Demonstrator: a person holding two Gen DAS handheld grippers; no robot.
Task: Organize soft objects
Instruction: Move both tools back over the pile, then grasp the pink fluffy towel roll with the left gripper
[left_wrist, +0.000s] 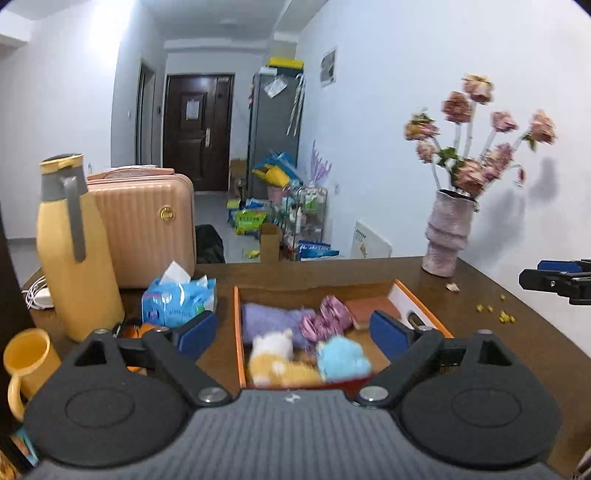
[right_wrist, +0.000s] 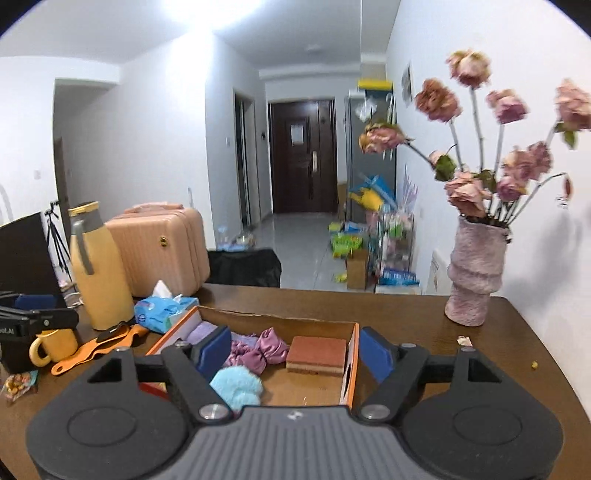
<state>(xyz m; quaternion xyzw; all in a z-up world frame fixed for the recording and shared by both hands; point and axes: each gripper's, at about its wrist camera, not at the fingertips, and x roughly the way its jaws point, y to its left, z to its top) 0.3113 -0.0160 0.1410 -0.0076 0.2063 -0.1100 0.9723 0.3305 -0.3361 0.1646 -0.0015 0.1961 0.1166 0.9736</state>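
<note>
An orange-rimmed cardboard box (left_wrist: 236, 325) (right_wrist: 354, 354) sits on the brown table. In it lie a purple fluffy cloth (left_wrist: 266, 321) (right_wrist: 201, 330), a pink satin scrunchie (left_wrist: 327, 317) (right_wrist: 258, 349), a light blue plush (left_wrist: 341, 358) (right_wrist: 238, 386), a yellow-and-white plush toy (left_wrist: 275, 360) and a brown sponge (left_wrist: 371, 310) (right_wrist: 317, 354). My left gripper (left_wrist: 295, 334) is open and empty above the box's near side. My right gripper (right_wrist: 295, 350) is open and empty above the box. The right gripper also shows at the right edge of the left wrist view (left_wrist: 554, 280).
A yellow jug (left_wrist: 75, 247) (right_wrist: 98, 269), pink suitcase (left_wrist: 146, 229) (right_wrist: 166, 247), tissue pack (left_wrist: 177, 299) (right_wrist: 162, 310) and yellow mug (left_wrist: 26, 362) (right_wrist: 53, 345) stand left of the box. A vase of dried roses (left_wrist: 447, 232) (right_wrist: 474, 273) stands back right. Yellow crumbs (left_wrist: 502, 314) lie at the right.
</note>
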